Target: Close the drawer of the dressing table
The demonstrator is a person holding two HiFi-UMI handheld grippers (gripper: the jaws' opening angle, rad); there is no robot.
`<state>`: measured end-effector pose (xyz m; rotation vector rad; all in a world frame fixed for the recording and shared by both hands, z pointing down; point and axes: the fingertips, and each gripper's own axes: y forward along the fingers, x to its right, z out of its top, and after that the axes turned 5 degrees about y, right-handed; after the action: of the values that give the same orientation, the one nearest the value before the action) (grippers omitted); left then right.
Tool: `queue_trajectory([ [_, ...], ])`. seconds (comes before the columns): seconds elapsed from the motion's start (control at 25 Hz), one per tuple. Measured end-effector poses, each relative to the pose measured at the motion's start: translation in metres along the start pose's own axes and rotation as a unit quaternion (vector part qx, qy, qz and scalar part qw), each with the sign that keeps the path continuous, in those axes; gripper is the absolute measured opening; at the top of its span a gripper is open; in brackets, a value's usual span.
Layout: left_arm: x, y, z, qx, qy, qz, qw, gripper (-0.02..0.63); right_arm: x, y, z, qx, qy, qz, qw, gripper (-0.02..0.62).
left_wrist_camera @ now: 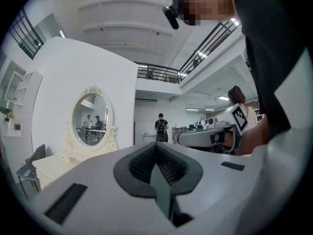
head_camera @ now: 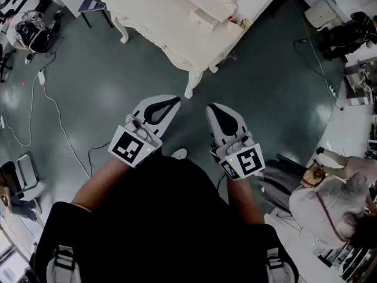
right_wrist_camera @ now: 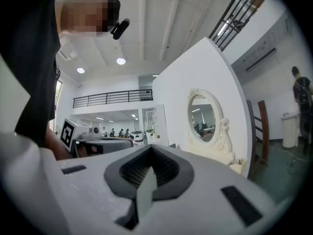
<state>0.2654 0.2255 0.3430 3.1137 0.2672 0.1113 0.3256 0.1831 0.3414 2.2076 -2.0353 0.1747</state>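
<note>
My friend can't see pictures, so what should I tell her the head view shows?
Looking down, a person holds the left gripper and the right gripper side by side, both shut and empty. They point toward a cream dressing table ahead, and neither touches it. The floor is dark grey-green.

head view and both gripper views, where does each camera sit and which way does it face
Head view: on the person's head, steeply down at floor and dressing table; shows forearms, left gripper, right gripper.
Left gripper view: on the left gripper, level along its shut jaws toward the mirror; right gripper at right.
Right gripper view: on the right gripper, level along shut jaws; left gripper at left.
Both gripper views share the mirror.
</note>
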Motion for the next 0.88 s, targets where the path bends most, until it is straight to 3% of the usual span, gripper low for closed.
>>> queue_trajectory([
  [0.52,0.023,-0.035,0.005,0.0,0.008,-0.006,0.9999,-0.008,-0.034,-0.018,-0.004,0.006,0.014,0.001,1.0,0.002],
  [0.88,-0.009,-0.06,0.002,0.002,-0.001,-0.013,0.9999,-0.008,-0.056,0.023,-0.009,-0.008,0.015,-0.005,1.0,0.002],
])
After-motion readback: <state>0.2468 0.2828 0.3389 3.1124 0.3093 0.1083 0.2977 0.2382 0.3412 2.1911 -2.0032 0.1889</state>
